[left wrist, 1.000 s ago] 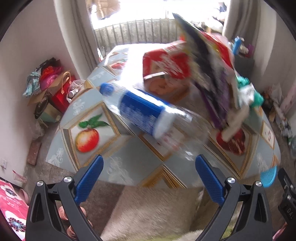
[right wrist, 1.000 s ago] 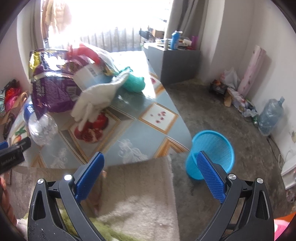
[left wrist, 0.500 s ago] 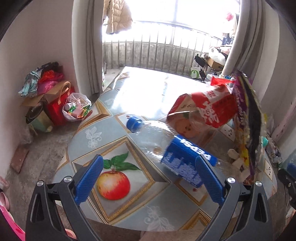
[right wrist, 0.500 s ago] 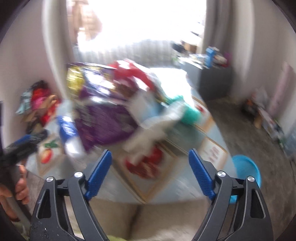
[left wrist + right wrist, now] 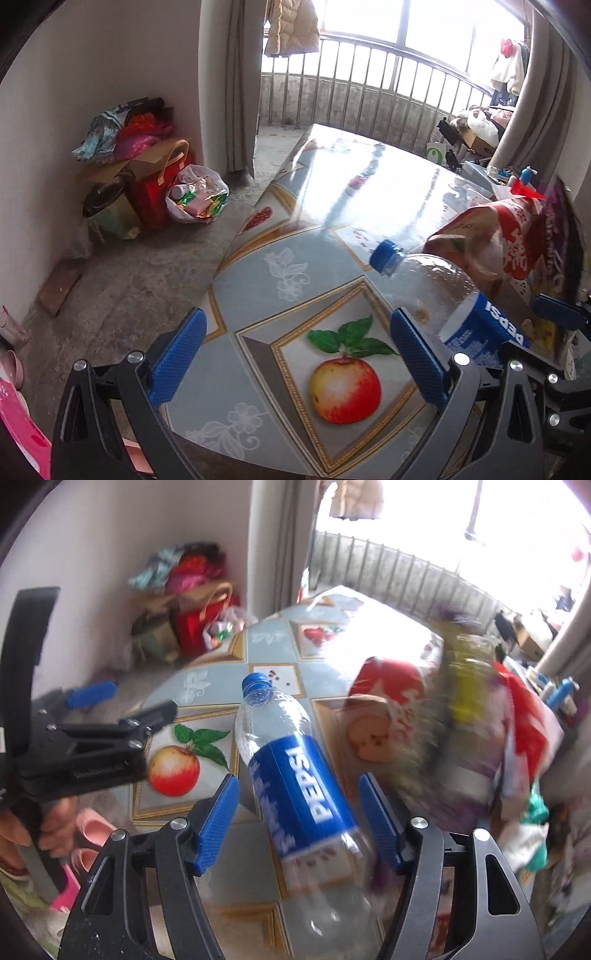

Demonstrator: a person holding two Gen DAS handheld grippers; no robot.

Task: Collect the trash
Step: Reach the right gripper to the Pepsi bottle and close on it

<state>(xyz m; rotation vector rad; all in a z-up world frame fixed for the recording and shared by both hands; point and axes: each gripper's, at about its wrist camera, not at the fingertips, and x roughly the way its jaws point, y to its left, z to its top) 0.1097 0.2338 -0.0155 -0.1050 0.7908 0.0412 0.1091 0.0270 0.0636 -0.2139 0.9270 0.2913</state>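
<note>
Right wrist view shows we have swung our right hand-held gripper [image 5: 299, 814] from the blue bin to straddle, jaws spread, the Pepsi bottle [image 5: 295, 775] lying on the table [image 5: 207, 683], while our left hand-held gripper [image 5: 295, 360] waits agape beside it.

Lived-in home: fruit-print table [image 5: 332, 206], curtains [image 5: 229, 85], balcony railing [image 5: 369, 92], floor clutter [image 5: 147, 177].

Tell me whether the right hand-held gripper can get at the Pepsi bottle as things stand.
Probably yes: the right hand-held gripper is open, and the bottle lies on the table between its fingers with nothing blocking it.
</note>
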